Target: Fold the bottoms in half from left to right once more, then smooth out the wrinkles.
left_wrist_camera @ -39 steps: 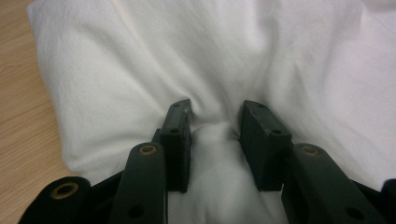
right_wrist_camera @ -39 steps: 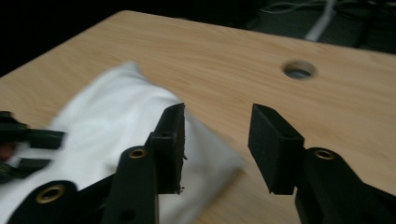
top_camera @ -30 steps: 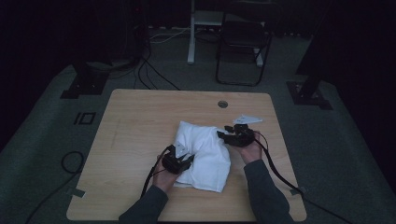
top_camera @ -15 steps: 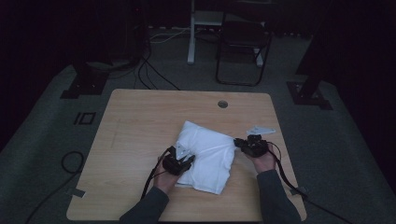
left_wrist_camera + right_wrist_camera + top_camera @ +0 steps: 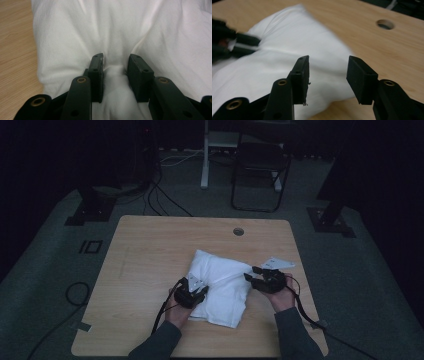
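Pillow (image 5: 220, 287) pinched by left gripper (image 5: 115, 67), right gripper (image 5: 328, 72) seemingly free

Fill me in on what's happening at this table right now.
A person works a white pillow lying on a wooden table, with tongs in each hand. The left tongs are clamped on a bunched fold of the pillow's fabric near its left edge. The right tongs sit at the pillow's right side; their jaws have just been opening, nothing is between them, and they point at the pillow's edge without gripping it.
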The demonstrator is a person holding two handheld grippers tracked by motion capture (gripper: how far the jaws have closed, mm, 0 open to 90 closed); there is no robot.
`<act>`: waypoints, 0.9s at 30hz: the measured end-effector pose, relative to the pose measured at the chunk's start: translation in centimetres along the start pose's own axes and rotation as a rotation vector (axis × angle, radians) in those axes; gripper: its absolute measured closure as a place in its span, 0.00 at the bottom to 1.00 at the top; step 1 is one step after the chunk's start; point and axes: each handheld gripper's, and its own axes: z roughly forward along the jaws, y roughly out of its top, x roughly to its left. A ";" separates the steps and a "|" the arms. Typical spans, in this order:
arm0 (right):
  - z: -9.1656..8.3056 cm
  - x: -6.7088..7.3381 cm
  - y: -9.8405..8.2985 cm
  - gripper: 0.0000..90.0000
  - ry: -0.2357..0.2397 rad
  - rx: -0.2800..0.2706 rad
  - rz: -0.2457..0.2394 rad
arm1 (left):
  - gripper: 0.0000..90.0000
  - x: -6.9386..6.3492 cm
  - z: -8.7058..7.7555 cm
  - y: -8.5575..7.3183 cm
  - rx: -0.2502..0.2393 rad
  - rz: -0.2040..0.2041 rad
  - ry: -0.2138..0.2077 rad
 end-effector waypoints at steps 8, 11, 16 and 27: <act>2.2 2.4 -1.5 0.52 0.062 0.066 -0.033 | 0.73 0.0 0.0 -0.1 -0.003 -0.003 0.004; 3.0 2.8 -2.0 0.47 0.062 0.079 -0.032 | 0.73 0.0 -0.1 -0.1 -0.006 -0.009 0.002; 4.7 3.6 -2.9 0.48 0.069 0.132 -0.030 | 0.73 0.1 -0.1 -0.2 -0.013 -0.021 -0.004; 3.8 4.4 -4.3 0.95 0.013 0.204 -0.123 | 0.71 0.5 -0.6 -0.1 -0.038 -0.042 -0.030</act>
